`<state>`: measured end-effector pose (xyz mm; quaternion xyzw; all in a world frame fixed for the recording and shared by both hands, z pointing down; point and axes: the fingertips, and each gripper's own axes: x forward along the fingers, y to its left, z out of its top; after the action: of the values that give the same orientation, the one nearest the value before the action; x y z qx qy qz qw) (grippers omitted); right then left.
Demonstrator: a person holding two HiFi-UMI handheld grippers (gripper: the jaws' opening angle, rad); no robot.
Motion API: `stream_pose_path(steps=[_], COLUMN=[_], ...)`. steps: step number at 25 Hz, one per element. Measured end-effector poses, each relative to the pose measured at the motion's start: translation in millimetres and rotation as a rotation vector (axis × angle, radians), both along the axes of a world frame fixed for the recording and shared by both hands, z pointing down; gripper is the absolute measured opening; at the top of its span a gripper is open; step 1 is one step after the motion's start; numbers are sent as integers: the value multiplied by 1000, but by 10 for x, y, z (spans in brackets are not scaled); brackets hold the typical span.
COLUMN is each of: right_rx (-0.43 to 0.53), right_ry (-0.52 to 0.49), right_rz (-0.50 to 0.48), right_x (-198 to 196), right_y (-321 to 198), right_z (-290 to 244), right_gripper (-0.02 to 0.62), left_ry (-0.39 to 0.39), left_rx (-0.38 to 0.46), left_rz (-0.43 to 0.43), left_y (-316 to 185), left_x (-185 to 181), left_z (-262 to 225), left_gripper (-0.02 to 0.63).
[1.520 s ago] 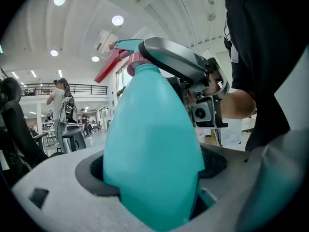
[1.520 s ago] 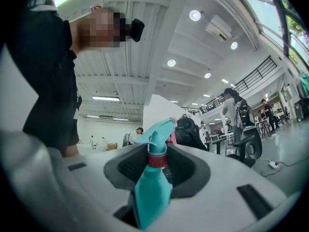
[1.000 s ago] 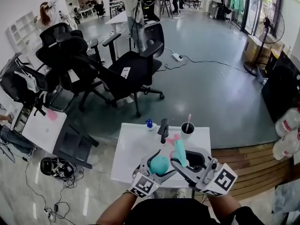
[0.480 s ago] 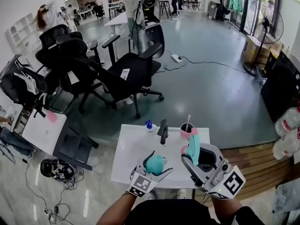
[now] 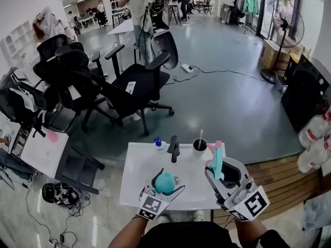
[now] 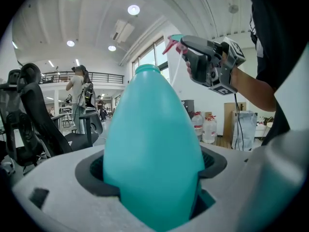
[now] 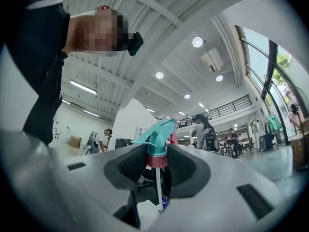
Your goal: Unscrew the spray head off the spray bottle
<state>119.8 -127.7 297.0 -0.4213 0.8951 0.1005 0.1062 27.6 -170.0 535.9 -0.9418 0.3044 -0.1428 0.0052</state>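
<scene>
My left gripper (image 5: 164, 186) is shut on the teal spray bottle (image 5: 165, 183), held above the near part of the white table (image 5: 140, 170). In the left gripper view the bottle (image 6: 153, 149) fills the jaws and its neck (image 6: 147, 69) stands bare, with no head on it. My right gripper (image 5: 216, 170) is shut on the detached spray head (image 5: 215, 160), teal with a pink trigger, off to the right of the bottle. In the right gripper view the head's pink collar (image 7: 157, 159) is pinched between the pads and its dip tube (image 7: 158, 187) hangs free below.
On the table's far edge stand a small blue-capped bottle (image 5: 157, 142), a black tool (image 5: 174, 148) and a dark cup with a straw (image 5: 199, 145). Black office chairs (image 5: 129, 84) stand beyond the table. Water jugs (image 5: 312, 138) sit at the right. People stand far back.
The right gripper has lifted the spray head off the bottle and carried it away to the right. The left gripper still holds the bottle and has shifted slightly left.
</scene>
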Motion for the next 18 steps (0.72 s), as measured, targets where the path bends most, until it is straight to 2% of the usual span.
stream_pose_path(steps=[10, 18], right_rx=[-161, -253], right_ry=[-21, -3], right_rz=[86, 114], right_x=[228, 331], right_y=[-136, -162], right_z=[632, 1037], right_gripper=[133, 133], left_ry=[61, 66], left_rx=[95, 110], left_rz=[-36, -26], left_y=[-71, -92], left_x=[104, 147], left_z=[-428, -509], left_gripper=[466, 466])
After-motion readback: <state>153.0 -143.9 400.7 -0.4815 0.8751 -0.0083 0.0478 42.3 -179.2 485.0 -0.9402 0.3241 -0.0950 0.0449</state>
